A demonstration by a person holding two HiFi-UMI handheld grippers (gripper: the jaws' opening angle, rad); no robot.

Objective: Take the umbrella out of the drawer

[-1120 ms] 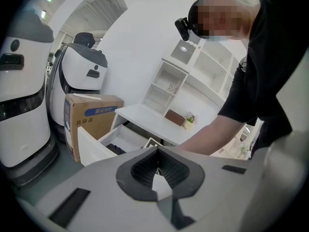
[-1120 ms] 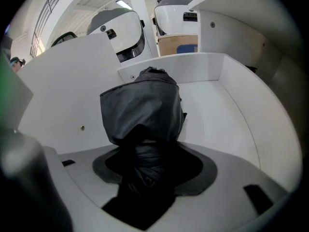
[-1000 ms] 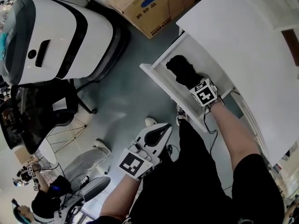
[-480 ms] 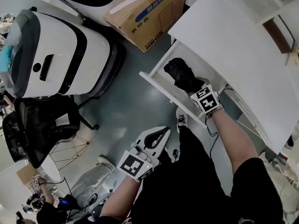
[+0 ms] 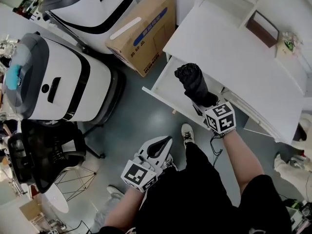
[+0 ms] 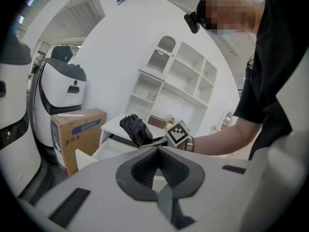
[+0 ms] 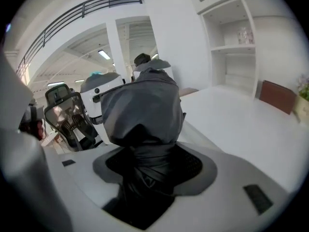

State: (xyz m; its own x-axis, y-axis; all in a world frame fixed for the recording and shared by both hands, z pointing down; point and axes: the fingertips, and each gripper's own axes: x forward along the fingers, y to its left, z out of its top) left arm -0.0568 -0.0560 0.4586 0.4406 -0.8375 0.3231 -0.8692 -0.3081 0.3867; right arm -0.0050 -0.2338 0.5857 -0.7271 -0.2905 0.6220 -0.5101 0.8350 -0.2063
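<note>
Now right hand-held gripper [image 5: 204,101] pinches umbrella [image 5: 192,81] above drawer [image 5: 162,99] near cardboard box [image 5: 142,30]; left hand-held gripper [image 5: 167,141] closed

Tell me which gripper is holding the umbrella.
The right gripper, shut on the black folded umbrella; the left gripper holds nothing.

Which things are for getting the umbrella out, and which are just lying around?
For the job: umbrella, drawer, right gripper holding the umbrella.

Just around: box, chair, white machine, left gripper, which holds nothing.
</note>
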